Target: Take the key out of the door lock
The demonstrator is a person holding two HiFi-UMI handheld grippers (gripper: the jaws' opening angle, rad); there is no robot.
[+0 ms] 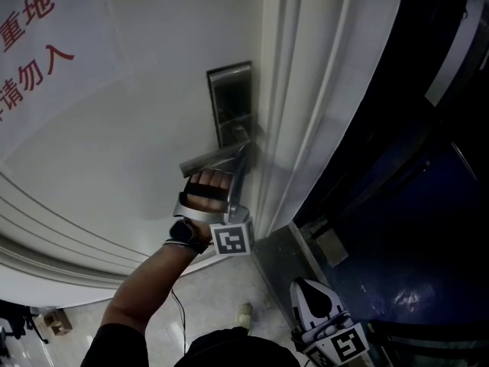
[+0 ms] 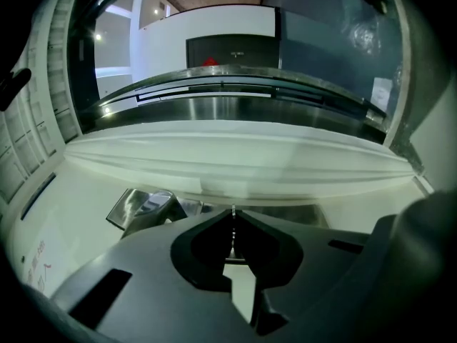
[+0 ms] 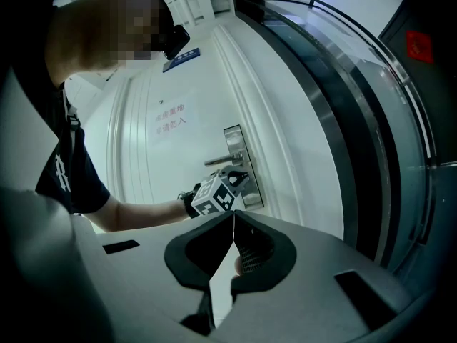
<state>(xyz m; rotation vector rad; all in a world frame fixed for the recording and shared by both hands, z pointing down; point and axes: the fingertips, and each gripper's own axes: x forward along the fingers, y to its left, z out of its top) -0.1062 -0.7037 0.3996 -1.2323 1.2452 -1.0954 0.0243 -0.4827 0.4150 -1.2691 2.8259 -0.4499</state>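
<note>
The left tongs [image 1: 241, 163] are raised against the white door [image 1: 114, 128], their tips just under the lever handle [image 1: 210, 159] and on the lower part of the steel lock plate [image 1: 229, 102]. The left hand [image 1: 208, 189] grips them from below, arm stretched up. In the left gripper view these tongs [image 2: 233, 213] are pressed together on a thin bright metal sliver at their tips, seemingly the key [image 2: 233, 210] seen edge-on. The key sits at the lock plate below the handle [image 2: 136, 209]; whether it is seated in the keyhole cannot be told. The right gripper view shows the left tongs [image 3: 232, 181] at the plate [image 3: 238, 164] from the side.

The right tongs [image 1: 313, 300] hang low on the person's right, near the dark frame, well apart from the lock. Their own view shows these tongs [image 3: 233, 216] closed tip to tip with nothing between them.

Red characters [image 1: 30, 44] are printed on the door at upper left.
</note>
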